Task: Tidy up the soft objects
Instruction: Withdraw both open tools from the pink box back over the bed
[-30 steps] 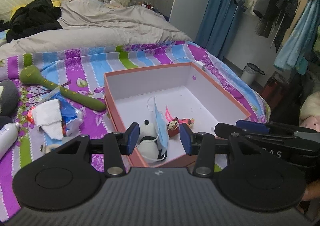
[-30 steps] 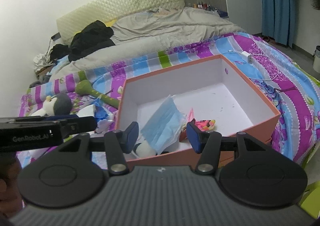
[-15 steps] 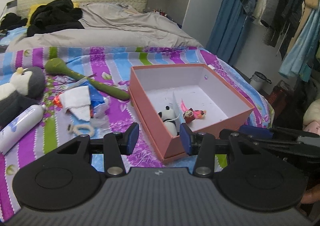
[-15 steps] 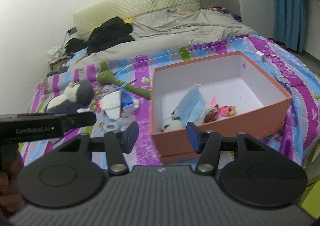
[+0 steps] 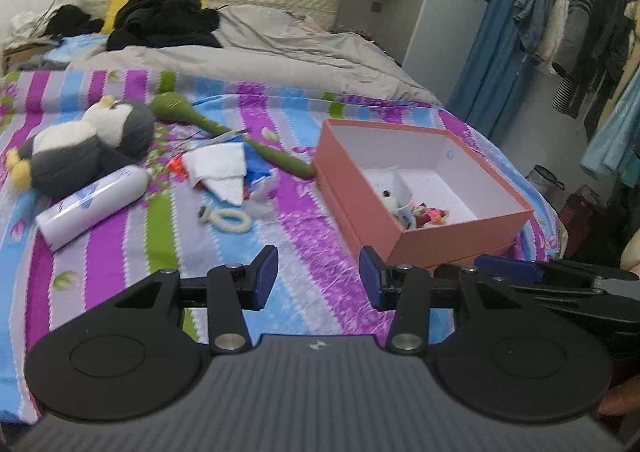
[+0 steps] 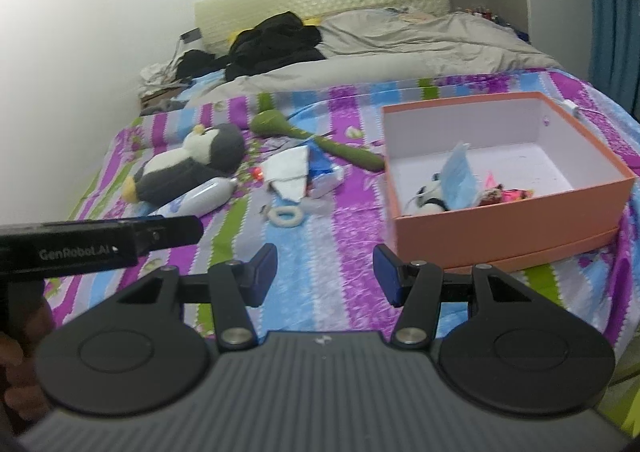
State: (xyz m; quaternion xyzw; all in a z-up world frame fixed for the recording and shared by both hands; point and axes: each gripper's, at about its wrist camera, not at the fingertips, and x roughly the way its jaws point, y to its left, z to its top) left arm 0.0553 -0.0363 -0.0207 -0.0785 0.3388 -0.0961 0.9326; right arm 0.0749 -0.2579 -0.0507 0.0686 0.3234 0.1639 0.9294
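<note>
An orange box (image 5: 460, 232) (image 6: 500, 228) with a white inside stands on the striped bedspread. It holds a small panda toy (image 6: 430, 197), a blue face mask (image 6: 460, 179) and a pink doll (image 5: 430, 215). To its left lie a grey penguin plush (image 5: 80, 147) (image 6: 188, 167), a long green plush (image 5: 224, 131) (image 6: 320, 137), a white cloth (image 5: 222, 167) and a fuzzy white ring (image 5: 228, 219) (image 6: 285, 216). My left gripper (image 5: 318, 278) and right gripper (image 6: 325, 276) hover open and empty over the bedspread, short of the box.
A white bottle (image 5: 92, 207) lies beside the penguin. A grey duvet (image 5: 280, 55) and black clothes (image 5: 164, 21) cover the far half of the bed. Clothes hang on a rack (image 5: 580, 31) at the right, with a small bin (image 5: 544, 179) on the floor.
Both grippers have pulled back from over the box and swung left. The box now sits farther off and to the right, and the penguin, bottle and ring have come into view.
</note>
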